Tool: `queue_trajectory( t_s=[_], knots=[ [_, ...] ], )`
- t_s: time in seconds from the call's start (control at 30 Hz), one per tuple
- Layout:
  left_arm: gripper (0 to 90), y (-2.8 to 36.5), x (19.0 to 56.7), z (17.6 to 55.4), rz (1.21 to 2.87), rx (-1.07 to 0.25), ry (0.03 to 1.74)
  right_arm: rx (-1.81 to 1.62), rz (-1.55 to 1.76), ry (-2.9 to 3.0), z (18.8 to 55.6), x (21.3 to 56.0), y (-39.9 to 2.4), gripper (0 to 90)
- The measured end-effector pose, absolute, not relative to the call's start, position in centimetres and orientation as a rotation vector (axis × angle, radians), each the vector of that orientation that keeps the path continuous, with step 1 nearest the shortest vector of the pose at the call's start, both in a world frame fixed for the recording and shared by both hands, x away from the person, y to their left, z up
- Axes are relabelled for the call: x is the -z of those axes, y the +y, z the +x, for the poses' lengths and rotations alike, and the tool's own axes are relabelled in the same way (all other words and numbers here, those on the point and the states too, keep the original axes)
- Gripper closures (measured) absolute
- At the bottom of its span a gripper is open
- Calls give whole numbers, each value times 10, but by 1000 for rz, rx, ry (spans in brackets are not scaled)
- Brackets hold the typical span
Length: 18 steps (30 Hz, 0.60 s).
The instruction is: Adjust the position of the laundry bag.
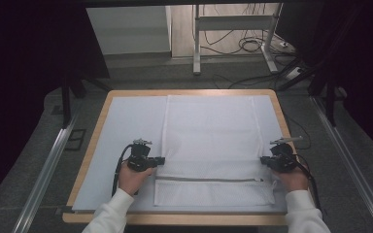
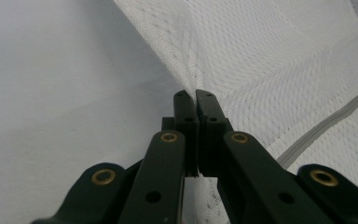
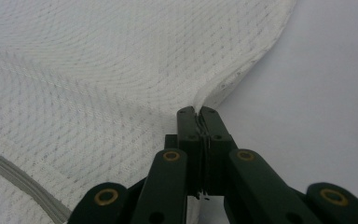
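A white mesh bag with a grey zipper lies flat on a pale sheet on the table. My left gripper is shut on the bag's left edge, just above the zipper. In the left gripper view the mesh bag puckers where its hem runs into my left gripper. My right gripper is shut on the bag's right edge at the same height. The right gripper view shows the mesh bag with its hem lifted and pinched in my right gripper.
The pale sheet covers most of the wooden table. Metal rails run along both sides on the floor. A metal frame and loose cables stand beyond the far edge.
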<state>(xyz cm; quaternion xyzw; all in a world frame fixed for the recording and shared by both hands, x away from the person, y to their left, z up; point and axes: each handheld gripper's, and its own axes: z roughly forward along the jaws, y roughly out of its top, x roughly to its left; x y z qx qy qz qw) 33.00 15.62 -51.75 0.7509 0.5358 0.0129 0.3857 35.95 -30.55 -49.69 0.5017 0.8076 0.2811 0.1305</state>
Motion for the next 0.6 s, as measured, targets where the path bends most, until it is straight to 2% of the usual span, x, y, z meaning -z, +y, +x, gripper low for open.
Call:
queue_trajectory(
  t_s=[0.6],
  knots=[
    [893,178,519,324,1899,-48,1388,-848,1418,2376,360,498,-288,872]
  ],
)
